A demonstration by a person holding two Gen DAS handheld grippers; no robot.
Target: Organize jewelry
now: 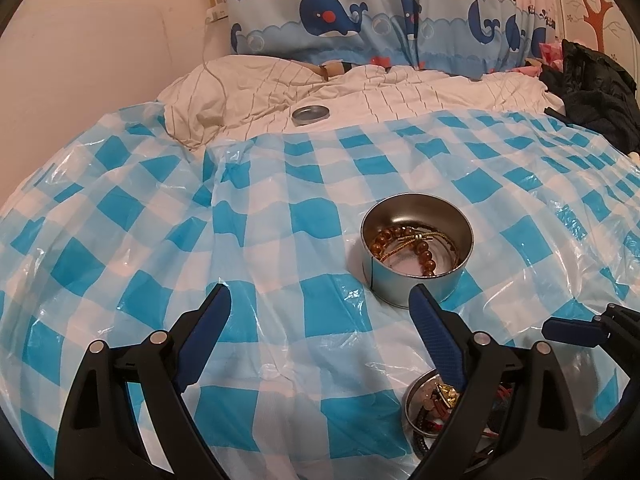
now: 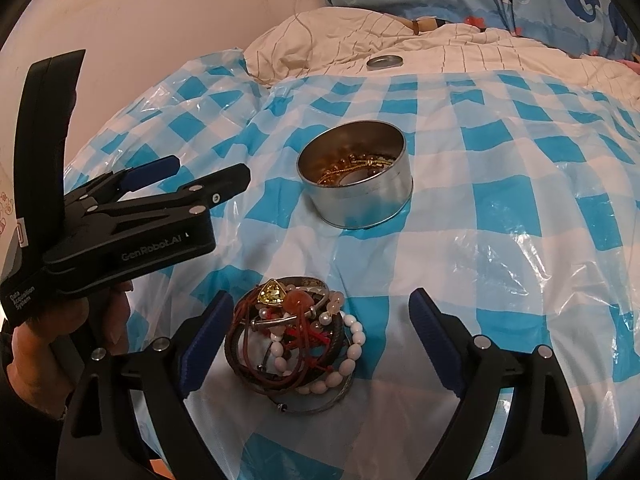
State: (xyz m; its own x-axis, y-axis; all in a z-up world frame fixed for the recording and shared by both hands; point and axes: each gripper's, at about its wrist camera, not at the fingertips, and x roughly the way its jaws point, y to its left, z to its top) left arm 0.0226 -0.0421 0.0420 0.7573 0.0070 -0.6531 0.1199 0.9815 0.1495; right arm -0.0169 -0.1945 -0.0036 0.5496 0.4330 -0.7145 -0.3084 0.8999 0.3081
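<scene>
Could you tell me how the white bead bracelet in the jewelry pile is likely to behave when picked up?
The white bead bracelet probably hangs floppy, being separate strung beads. Its smooth round beads may slip between pads. It lies among cords and bangles, so neighbours may lift too.

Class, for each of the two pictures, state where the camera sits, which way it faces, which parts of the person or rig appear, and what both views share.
Left wrist: on the left gripper, facing down-forward over the checked plastic sheet toward the whale curtain; its open fingers and the right gripper's tip show.
Right wrist: on the right gripper, over the jewelry pile; the left gripper and holding hand show.
Shared: the round tin, tin lid.
</scene>
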